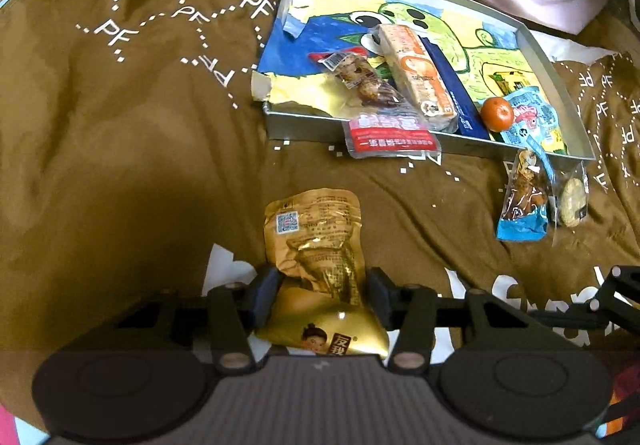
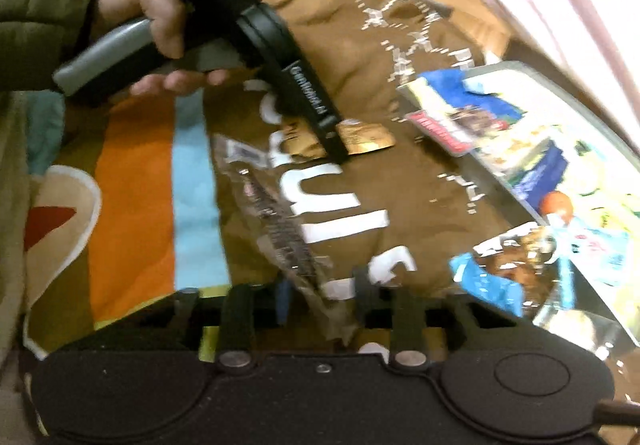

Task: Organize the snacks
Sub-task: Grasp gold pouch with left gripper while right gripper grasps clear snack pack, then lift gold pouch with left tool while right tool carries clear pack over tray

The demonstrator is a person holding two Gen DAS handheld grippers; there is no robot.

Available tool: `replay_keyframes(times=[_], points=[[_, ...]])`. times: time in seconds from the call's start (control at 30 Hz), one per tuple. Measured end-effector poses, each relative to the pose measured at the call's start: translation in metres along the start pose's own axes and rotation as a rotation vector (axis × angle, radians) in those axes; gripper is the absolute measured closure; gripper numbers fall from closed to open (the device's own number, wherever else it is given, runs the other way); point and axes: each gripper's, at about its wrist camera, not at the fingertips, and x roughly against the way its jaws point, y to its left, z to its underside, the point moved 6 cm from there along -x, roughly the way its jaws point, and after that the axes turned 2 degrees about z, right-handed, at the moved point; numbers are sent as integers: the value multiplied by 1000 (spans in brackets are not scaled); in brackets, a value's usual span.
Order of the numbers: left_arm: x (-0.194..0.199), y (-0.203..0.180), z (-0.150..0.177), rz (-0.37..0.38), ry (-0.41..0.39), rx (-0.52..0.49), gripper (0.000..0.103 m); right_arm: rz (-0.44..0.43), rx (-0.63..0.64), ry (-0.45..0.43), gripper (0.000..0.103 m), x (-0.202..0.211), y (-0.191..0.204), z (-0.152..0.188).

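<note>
My left gripper (image 1: 322, 295) is shut on a gold snack packet (image 1: 316, 241), pinching its waist between both pads on the brown bedspread. From the right wrist view, a hand holds that gripper with its tips at the gold packet (image 2: 368, 139). My right gripper (image 2: 322, 297) stands open astride a long clear packet with dark contents (image 2: 276, 213); a gap shows beside the left finger, though the picture is blurred. A grey tray (image 1: 304, 121) with a cartoon lining lies at the upper right and holds several snacks.
A red packet (image 1: 390, 133) hangs over the tray's front wall. An orange-and-white bar (image 1: 420, 77), a mandarin (image 1: 497, 113) and a blue packet (image 1: 532, 117) lie inside. A blue-ended packet (image 1: 524, 201) and a clear one (image 1: 572, 201) rest just outside its right corner. Pink bedding lies behind.
</note>
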Motion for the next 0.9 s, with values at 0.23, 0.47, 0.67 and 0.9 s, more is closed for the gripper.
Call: replay_keyframes(times=[0.23, 0.47, 0.67, 0.9], points=[[-2, 1, 0, 0, 2, 10, 49, 8, 76, -64, 45, -21, 12, -11], [-3, 0, 0, -3, -2, 11, 49, -41, 111, -87, 71, -31, 28, -18], [3, 1, 3, 2, -5, 35, 51, 28, 135, -38, 93, -15, 31, -12], [13, 7, 8, 28, 0, 99, 51, 111, 139, 39, 93, 17, 26, 10]])
